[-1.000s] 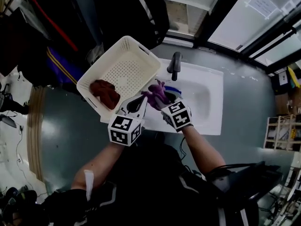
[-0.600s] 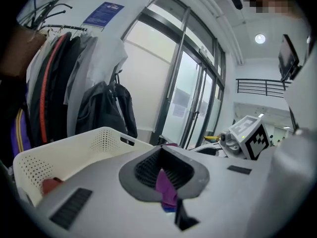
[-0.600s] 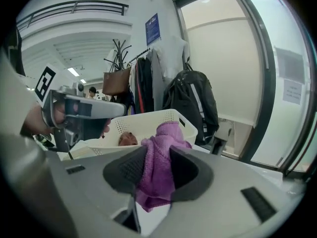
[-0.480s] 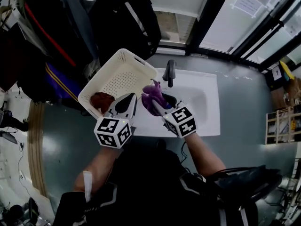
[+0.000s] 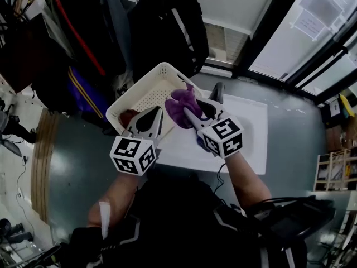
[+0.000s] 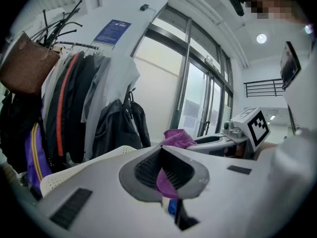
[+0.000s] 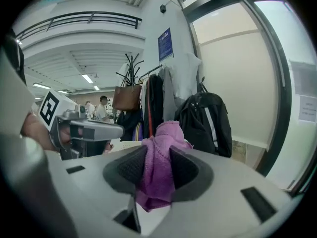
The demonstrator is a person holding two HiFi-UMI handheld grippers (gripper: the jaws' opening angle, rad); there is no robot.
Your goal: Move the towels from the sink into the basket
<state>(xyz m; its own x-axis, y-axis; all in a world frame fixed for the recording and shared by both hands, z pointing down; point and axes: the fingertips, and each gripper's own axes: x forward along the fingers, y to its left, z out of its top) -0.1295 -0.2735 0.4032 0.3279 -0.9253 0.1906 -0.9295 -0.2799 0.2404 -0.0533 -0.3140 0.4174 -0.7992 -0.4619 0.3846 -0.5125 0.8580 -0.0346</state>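
My right gripper (image 5: 188,109) is clamped on the purple towel (image 5: 177,101). A thick fold is pinched between the pads, with the top bunched above them and a short tail hanging below. It hangs over the side of the basket (image 5: 158,84) nearest the sink (image 5: 248,128). The basket stands toward the far edge of the counter (image 5: 78,149), against the sink's left side, and a dark red towel (image 5: 128,116) already lies in its near left corner. My left gripper (image 5: 151,116) sits just beside the right one, over the basket's near rim, with its jaws drawn together. A purple sliver shows in their slit, possibly only the towel seen past them. To finish this well I'd carry the bundle on toward the counter's far left corner, well inside the rim. I'd dip it low over the bare perforated floor, then spread the jaws wide so the tail doesn't drape over the rim, keeping the left gripper out of the way
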